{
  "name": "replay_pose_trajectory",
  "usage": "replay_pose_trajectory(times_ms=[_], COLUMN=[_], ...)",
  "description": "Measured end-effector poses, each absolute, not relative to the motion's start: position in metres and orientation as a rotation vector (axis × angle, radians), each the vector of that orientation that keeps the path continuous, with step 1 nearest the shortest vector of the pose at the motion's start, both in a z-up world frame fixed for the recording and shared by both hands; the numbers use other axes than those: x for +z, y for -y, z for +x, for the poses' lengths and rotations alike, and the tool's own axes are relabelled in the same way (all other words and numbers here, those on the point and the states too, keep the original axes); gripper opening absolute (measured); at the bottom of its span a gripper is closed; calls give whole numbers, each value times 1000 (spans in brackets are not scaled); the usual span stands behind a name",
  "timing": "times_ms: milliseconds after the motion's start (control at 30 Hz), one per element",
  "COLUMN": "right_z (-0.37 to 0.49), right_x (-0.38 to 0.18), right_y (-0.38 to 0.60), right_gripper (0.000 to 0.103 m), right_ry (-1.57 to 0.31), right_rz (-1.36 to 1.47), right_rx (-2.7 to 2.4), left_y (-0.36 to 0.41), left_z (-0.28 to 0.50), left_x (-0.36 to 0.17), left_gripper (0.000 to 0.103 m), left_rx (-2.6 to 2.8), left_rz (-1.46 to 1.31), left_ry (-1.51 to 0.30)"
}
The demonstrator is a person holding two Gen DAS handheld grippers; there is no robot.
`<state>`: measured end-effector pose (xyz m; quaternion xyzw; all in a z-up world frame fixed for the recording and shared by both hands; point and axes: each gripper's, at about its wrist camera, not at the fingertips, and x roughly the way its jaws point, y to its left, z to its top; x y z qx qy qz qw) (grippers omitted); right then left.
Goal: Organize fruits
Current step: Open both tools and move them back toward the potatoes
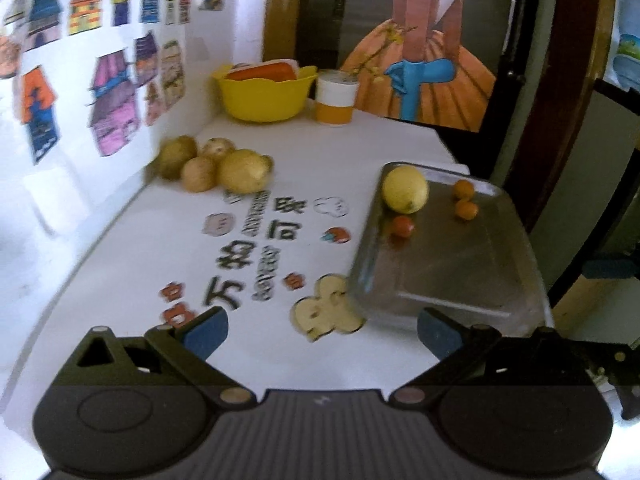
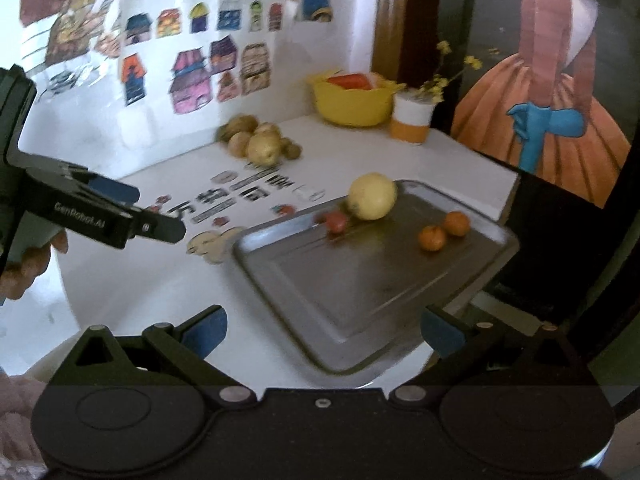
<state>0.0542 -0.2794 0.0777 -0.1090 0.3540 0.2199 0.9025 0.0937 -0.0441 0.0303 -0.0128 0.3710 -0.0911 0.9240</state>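
Observation:
A metal tray (image 1: 460,276) (image 2: 360,296) lies on the white table at the right. On it rest a yellow lemon (image 1: 405,189) (image 2: 372,196), a small red tomato (image 1: 402,226) (image 2: 337,221) and two small oranges (image 1: 466,209) (image 2: 432,238). A pile of potatoes and kiwis (image 1: 208,166) (image 2: 260,142) sits by the wall. My left gripper (image 1: 322,332) hovers open over the table, left of the tray's near edge. My right gripper (image 2: 322,330) is open above the tray's near corner. Neither holds anything. The left gripper's fingers (image 2: 160,228) show in the right wrist view.
A yellow bowl (image 1: 264,94) (image 2: 352,102) with a carrot and an orange-and-white cup (image 1: 335,98) (image 2: 412,118) stand at the back. Stickers cover the wall and tabletop. A painted panel (image 1: 420,60) stands behind the table's right edge. A hand (image 2: 24,268) holds the left gripper.

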Motion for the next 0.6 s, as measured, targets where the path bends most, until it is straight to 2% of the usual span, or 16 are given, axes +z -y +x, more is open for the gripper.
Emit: replay_pose_trajectory(times_ms=[600], right_z=[46], right_x=[80], right_y=[197], right_gripper=[102], right_ry=[-724], right_rz=[-281], right_rx=[646], left_y=[-20], left_z=[69], left_x=[35], left_gripper=[102], left_rx=[-23], left_rz=[-9], left_ry=[-776])
